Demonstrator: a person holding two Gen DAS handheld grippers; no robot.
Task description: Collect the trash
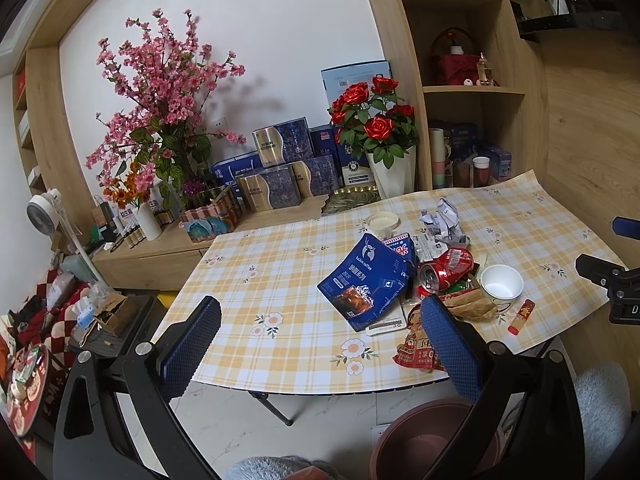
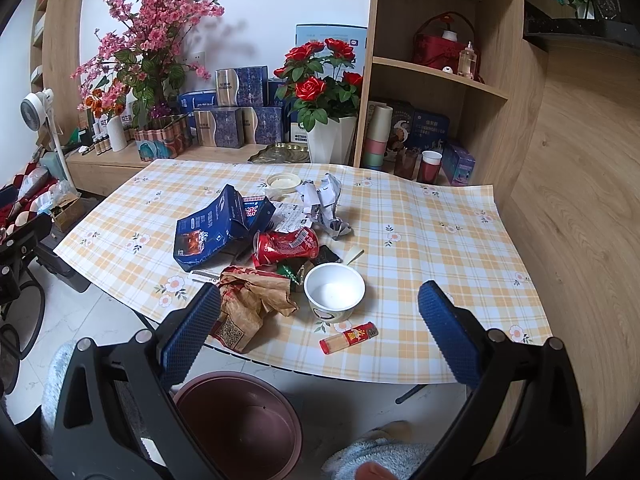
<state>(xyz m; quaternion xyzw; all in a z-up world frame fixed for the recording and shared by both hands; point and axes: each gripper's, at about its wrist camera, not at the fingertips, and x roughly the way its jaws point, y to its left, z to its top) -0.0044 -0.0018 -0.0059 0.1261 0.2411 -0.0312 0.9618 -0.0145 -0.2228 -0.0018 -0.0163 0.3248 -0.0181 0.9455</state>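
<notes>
Right gripper (image 2: 320,320) gapes wide above the table's (image 2: 440,248) near edge, where cup (image 2: 334,290), can (image 2: 289,245) and bag (image 2: 250,300) crowd.

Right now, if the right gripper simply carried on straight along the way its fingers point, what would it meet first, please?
Most likely the white paper bowl, which sits nearly centred between the open right gripper. The small red tube lies nearer but lower on the tablecloth, so it might come first; depth is unclear.
</notes>
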